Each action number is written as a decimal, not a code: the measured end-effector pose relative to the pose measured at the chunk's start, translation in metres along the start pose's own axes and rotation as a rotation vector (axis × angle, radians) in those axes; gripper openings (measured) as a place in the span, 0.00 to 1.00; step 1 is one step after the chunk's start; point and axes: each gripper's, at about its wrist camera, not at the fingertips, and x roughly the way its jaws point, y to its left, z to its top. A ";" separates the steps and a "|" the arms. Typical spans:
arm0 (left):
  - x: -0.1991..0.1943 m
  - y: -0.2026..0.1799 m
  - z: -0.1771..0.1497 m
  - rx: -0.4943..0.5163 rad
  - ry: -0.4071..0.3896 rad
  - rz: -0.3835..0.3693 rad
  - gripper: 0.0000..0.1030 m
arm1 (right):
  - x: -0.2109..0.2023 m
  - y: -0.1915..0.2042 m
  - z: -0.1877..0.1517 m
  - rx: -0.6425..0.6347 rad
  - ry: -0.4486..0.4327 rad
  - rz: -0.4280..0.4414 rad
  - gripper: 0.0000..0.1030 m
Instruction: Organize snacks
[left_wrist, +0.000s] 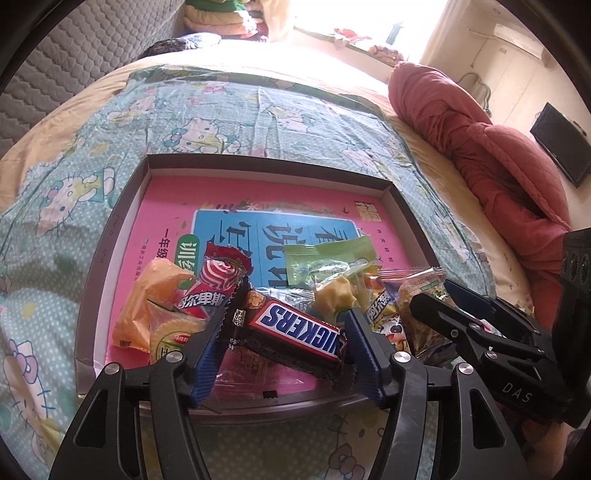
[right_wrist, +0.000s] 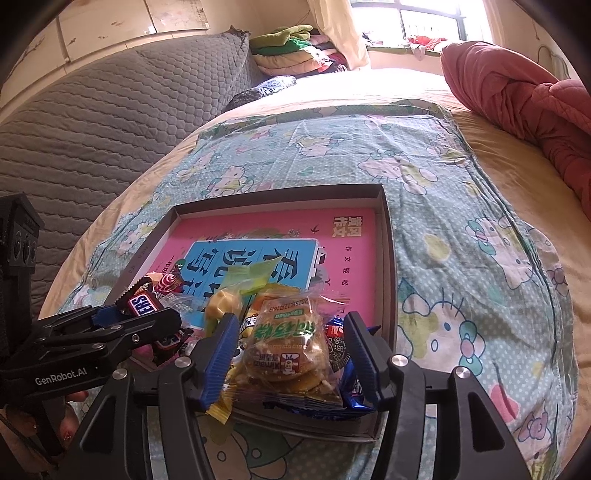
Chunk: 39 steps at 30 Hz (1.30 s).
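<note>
A shallow grey box (left_wrist: 122, 206) with a pink book as its floor lies on the bed and holds a pile of snacks. My left gripper (left_wrist: 284, 350) is open with its blue pads on either side of a Snickers bar (left_wrist: 295, 326), not closed on it. My right gripper (right_wrist: 290, 354) is open around a clear pack of biscuits (right_wrist: 286, 347) with green lettering at the box's near right corner. Also in the pile are a red swirl-patterned pack (left_wrist: 218, 284), an orange pack (left_wrist: 147, 306), a green sachet (left_wrist: 325, 254) and a yellow candy (right_wrist: 221, 302).
The box (right_wrist: 386, 236) sits on a Hello Kitty sheet (right_wrist: 461, 258) spread over the bed. A red quilt (left_wrist: 498, 166) is bunched at the right. A grey quilted headboard (right_wrist: 92, 122) is at the left, folded clothes (right_wrist: 295, 48) at the back.
</note>
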 end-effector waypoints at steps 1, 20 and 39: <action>-0.001 0.000 0.000 0.000 -0.001 0.002 0.65 | 0.000 0.000 0.000 0.002 -0.002 0.001 0.57; -0.030 0.004 0.008 -0.001 -0.069 0.024 0.76 | -0.016 -0.005 0.007 0.027 -0.065 0.004 0.72; -0.106 0.017 -0.028 0.027 -0.124 0.124 0.80 | -0.085 0.052 -0.030 -0.047 -0.226 -0.022 0.98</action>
